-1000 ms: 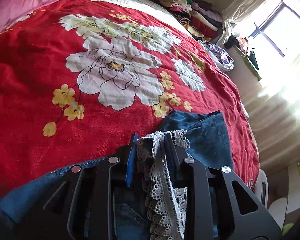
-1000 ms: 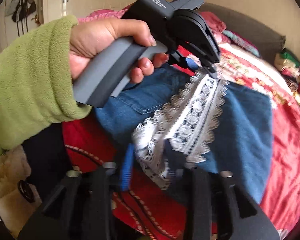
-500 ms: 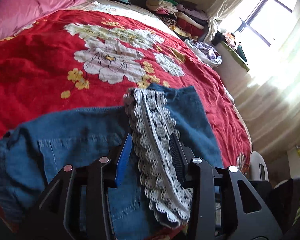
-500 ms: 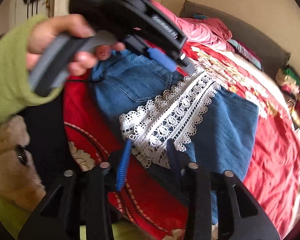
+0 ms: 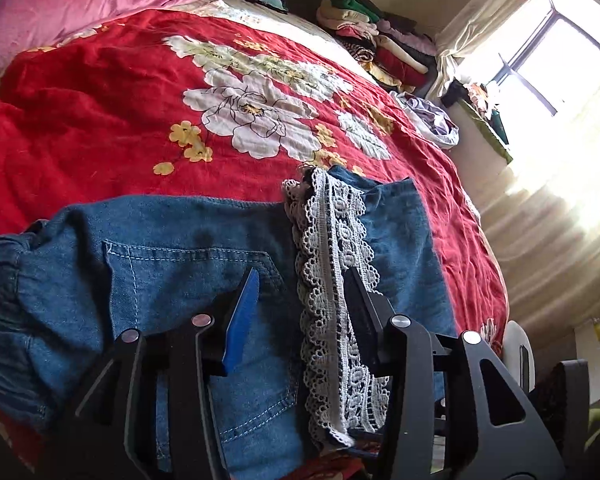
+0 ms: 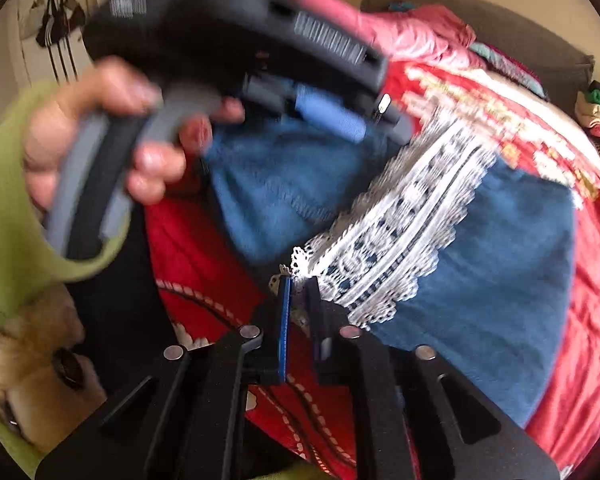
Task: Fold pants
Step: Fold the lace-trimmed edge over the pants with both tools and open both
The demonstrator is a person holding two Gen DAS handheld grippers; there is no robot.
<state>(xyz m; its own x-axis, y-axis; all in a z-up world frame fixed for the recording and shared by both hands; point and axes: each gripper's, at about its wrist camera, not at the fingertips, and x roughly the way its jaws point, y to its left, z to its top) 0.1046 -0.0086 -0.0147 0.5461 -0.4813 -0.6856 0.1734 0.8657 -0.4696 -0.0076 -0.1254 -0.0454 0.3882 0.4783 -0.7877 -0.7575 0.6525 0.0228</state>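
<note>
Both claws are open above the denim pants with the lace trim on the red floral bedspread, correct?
Not quite. The left claw is open over the pants, but the right wrist view shows the right claw nearly closed, apparently pinching the lace trim. The red floral bedspread is right.

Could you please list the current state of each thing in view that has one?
Denim pants: lying on the bed, partly folded.
Lace trim: on top of the denim.
Left gripper: open, over the pants.
Right gripper: nearly shut at the lace corner.
Bedspread: spread, wrinkled.
</note>
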